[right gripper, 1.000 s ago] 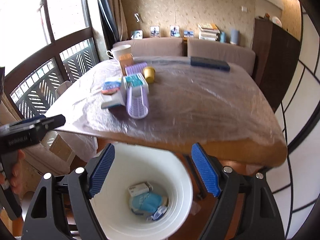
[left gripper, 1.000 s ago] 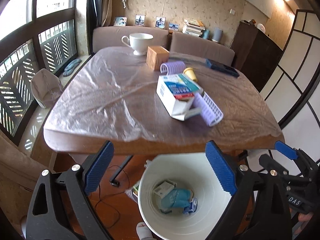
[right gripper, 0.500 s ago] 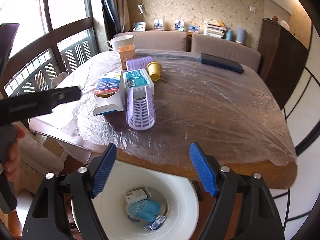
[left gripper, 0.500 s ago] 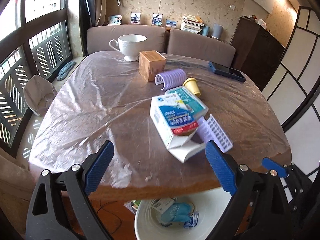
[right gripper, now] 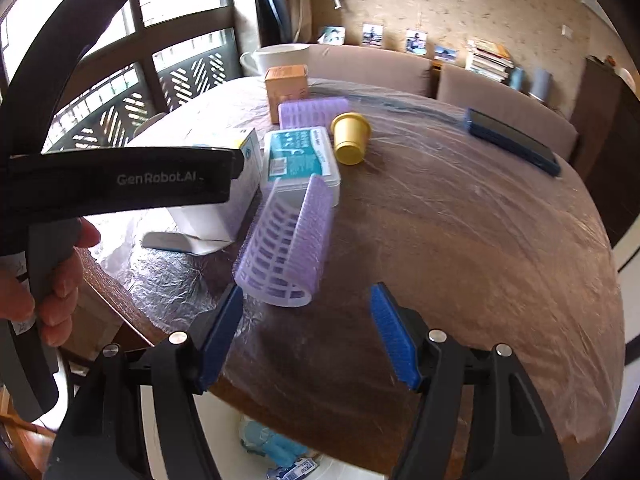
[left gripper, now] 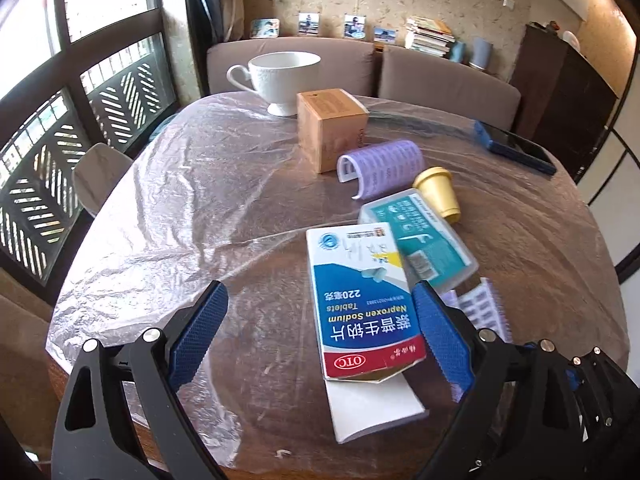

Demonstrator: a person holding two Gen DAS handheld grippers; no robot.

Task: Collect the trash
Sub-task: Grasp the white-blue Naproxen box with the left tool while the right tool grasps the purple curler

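An opened blue and white medicine box (left gripper: 360, 304) lies on the plastic-covered table (left gripper: 208, 208), leaning on a teal plastic case (left gripper: 424, 240). My left gripper (left gripper: 320, 336) is open above the table's near edge. The box sits between its fingers, close to the right pad and far from the left one. My right gripper (right gripper: 307, 336) has its jaws closing, with nothing pressed between them. A purple slotted half-tube (right gripper: 288, 240) lies just beyond its fingertips. Below the table edge stands a white bin (right gripper: 218, 432) holding blue trash (right gripper: 272, 444).
Further back are a yellow cap (left gripper: 438, 194), a second purple half-tube (left gripper: 380, 164), a tan box (left gripper: 332, 128), a white cup (left gripper: 284, 76) and a dark phone (left gripper: 516, 148). A hand (right gripper: 52, 292) holds the left gripper's body (right gripper: 120, 176), crossing the right wrist view's left side.
Both grippers moved forward from above the bin to over the table's near edge. The bin slid out of the left wrist view. The right jaws narrowed.
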